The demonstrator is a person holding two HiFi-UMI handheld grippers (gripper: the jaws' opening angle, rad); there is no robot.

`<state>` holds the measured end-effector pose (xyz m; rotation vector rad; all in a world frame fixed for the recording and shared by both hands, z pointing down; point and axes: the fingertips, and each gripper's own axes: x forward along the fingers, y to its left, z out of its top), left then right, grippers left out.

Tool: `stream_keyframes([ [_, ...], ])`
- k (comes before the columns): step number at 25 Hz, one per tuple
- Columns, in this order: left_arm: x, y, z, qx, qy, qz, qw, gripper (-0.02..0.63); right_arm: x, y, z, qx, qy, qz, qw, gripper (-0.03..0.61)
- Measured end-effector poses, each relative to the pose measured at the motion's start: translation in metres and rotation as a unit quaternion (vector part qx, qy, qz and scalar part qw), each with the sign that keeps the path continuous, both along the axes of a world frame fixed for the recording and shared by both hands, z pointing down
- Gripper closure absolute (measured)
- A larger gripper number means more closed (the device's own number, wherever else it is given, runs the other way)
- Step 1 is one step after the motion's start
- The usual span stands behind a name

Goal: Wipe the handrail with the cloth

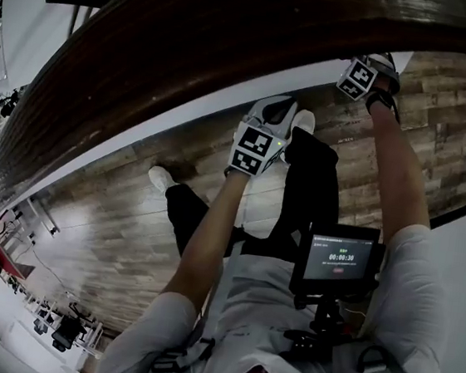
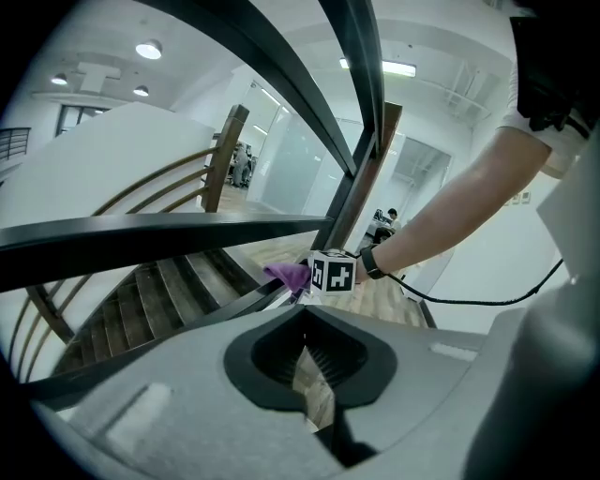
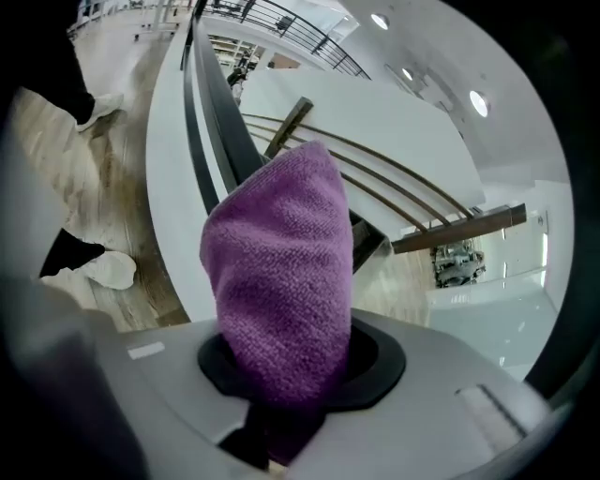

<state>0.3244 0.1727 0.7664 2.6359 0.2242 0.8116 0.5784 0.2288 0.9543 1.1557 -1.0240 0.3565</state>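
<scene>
The broad dark wooden handrail [image 1: 191, 43] curves across the top of the head view. My right gripper [image 1: 378, 71] is at its near edge on the right, its tips hidden under the rail. It is shut on a purple cloth [image 3: 281, 281], which bulges up out of the jaws in the right gripper view. The left gripper view shows that cloth [image 2: 289, 275] beside the right gripper's marker cube [image 2: 333, 274], against a dark lower rail [image 2: 225, 305]. My left gripper [image 1: 282, 110] hangs below the handrail's middle, jaws together with nothing between them.
Dark metal bars [image 2: 169, 234] of the railing cross in front of my left gripper, with wooden stairs [image 2: 150, 291] beyond them. Below are the wooden floor [image 1: 110, 234], the person's white shoes [image 1: 160, 177] and a small screen [image 1: 337, 260] at the chest.
</scene>
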Motion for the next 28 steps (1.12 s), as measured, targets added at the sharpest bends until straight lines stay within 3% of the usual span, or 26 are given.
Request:
stream_keyframes([
  [7, 0.032, 0.034, 0.002, 0.001, 0.008, 0.014, 0.9999, 0.615, 0.051, 0.039, -0.002, -0.009, 0.031, 0.01, 0.999, 0.459],
  [10, 0.031, 0.038, 0.002, -0.002, 0.001, 0.006, 1.0, 0.615, 0.065, 0.05, -0.018, 0.011, 0.009, 0.075, 0.997, 0.479],
  [11, 0.025, 0.037, 0.001, -0.004, -0.006, -0.001, 1.0, 0.614, 0.061, 0.053, -0.031, 0.025, -0.006, 0.109, 0.994, 0.517],
  [13, 0.014, 0.032, -0.007, -0.009, -0.016, -0.02, 0.9996, 0.614, 0.047, 0.06, -0.043, 0.067, -0.043, 0.169, 0.982, 0.529],
  [16, 0.0, 0.034, -0.041, -0.019, -0.014, -0.047, 0.9986, 0.615, 0.003, 0.068, -0.078, 0.155, -0.096, 0.204, 0.962, 0.532],
  [20, -0.052, 0.033, -0.108, -0.008, 0.027, -0.066, 0.9974, 0.614, -0.133, 0.065, -0.178, 0.269, -0.159, 0.199, 0.929, 0.534],
  [25, -0.169, 0.004, -0.219, 0.033, 0.105, -0.117, 0.9871, 0.614, -0.315, 0.062, -0.304, 0.397, -0.251, 0.215, 0.856, 0.535],
  [28, -0.249, -0.02, -0.288, 0.083, 0.137, -0.163, 0.9735, 0.615, -0.389, 0.035, -0.398, 0.479, -0.277, 0.17, 0.815, 0.535],
])
